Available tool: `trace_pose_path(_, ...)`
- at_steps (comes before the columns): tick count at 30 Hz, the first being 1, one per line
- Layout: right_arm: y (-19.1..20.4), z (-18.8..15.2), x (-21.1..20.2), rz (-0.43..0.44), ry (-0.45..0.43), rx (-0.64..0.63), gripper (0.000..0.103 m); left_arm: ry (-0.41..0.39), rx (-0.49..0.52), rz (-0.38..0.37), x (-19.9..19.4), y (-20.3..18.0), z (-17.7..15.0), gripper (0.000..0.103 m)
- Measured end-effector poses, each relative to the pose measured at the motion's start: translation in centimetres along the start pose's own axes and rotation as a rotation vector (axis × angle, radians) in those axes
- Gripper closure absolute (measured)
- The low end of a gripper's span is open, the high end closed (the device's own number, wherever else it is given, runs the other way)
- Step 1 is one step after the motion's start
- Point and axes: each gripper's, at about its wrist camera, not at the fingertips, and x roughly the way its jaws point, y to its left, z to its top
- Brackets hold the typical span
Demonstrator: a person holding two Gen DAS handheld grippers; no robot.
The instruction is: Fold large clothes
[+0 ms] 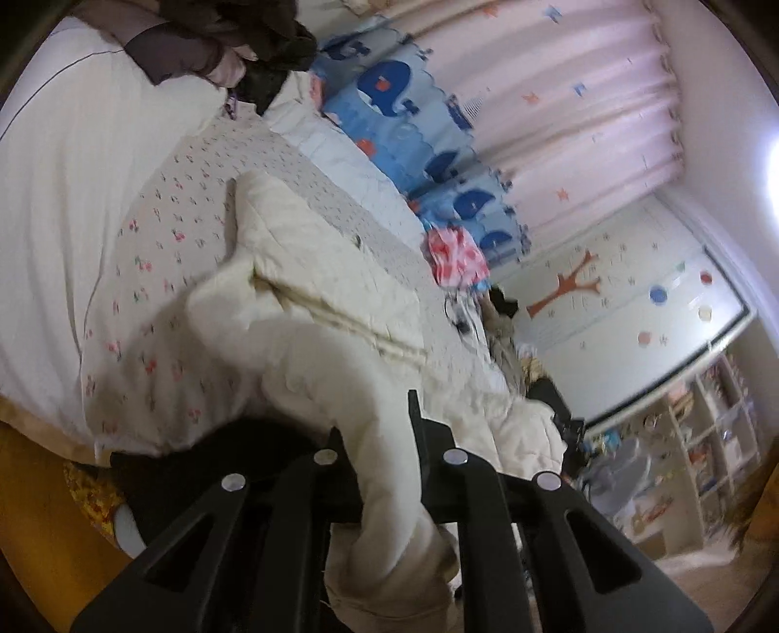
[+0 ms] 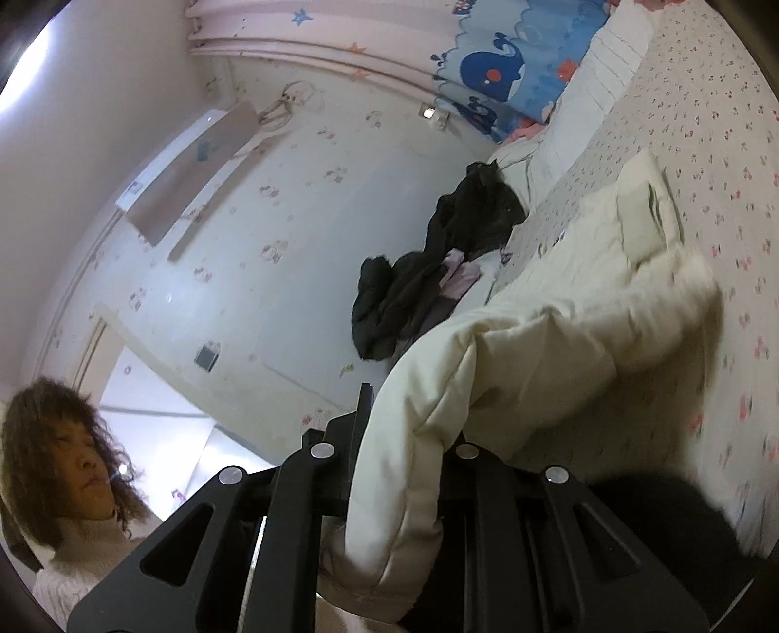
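A cream quilted jacket lies on a bed with a cherry-print sheet. My left gripper is shut on a bunched part of the cream jacket, which runs between its fingers and hangs below. The far end of the jacket rests on the bed. In the right wrist view the same jacket stretches across the sheet. My right gripper is shut on another bunched edge of it and holds it above the bed.
A heap of dark clothes lies at the head of the bed, also in the left wrist view. A blue whale-print quilt and pink clothing lie along the far side. Shelves stand beyond. A person is at the left.
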Motion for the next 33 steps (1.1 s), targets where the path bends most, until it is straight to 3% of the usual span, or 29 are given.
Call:
trace_pose_path(5,-1.9,8.2,3.7,0.005,-0.073,-0.006,0.088,-0.096,-0.01,-0.023,2.6,0.2,7.3,0.091)
trace_pose_path(11,-7.1,18.8,9.0,-0.123,-0.161,0.026,0.088,-0.222,-0.031,0.014,9.3,1.7,17.4,0.091)
trace_pose_path(13,-10.2,21.3,10.4,-0.192,-0.188,0.07,0.088,-0.255,-0.054,0.075,12.6,3.2,20.2,0.091)
trace_pose_path(16,-16.6,23.6,12.5,-0.342,-0.193,0.168,0.088,-0.249,-0.113,0.176,17.7,6.6,22.3,0.09)
trace_pose_path(19,-24.4,23.9,15.3,-0.51,-0.123,0.308,0.084,-0.179,-0.17,0.353,23.0,11.1,22.9,0.085)
trace_pose_path(21,-27.0,23.7,15.7,-0.476,-0.133,0.38,0.079,-0.116,-0.215,0.414,25.5,13.8,22.4,0.083)
trace_pose_path(23,-27.5,24.1,15.5,-0.418,-0.145,0.403,0.072,-0.122,-0.247,0.377,25.7,15.2,22.0,0.081)
trace_pose_path(26,-25.8,25.0,14.6,-0.359,-0.156,0.374,0.039,-0.118,-0.276,0.292,23.9,14.4,22.4,0.06)
trace_pose_path(27,-24.8,24.9,14.0,-0.367,-0.186,0.349,0.026,-0.144,-0.309,0.243,23.0,14.2,22.5,0.048)
trace_pose_path(28,-23.7,24.8,13.4,-0.37,-0.224,0.319,0.019,-0.208,-0.357,0.146,21.3,13.8,22.5,0.031)
trace_pose_path(29,-22.1,24.9,12.8,-0.365,-0.272,0.279,0.012,-0.261,-0.387,0.08,20.0,13.7,22.3,0.022)
trace_pose_path(30,-20.8,25.1,12.9,-0.393,-0.282,0.236,0.012,-0.326,-0.403,0.064,18.5,13.1,22.4,0.011)
trace_pose_path(31,-19.1,25.2,13.4,-0.443,-0.259,0.16,0.012,-0.381,-0.379,0.107,17.2,11.8,22.5,0.008)
trace_pose_path(33,-15.3,24.6,17.2,-0.585,-0.119,-0.076,0.012,-0.424,-0.258,0.177,16.3,8.4,22.7,0.008)
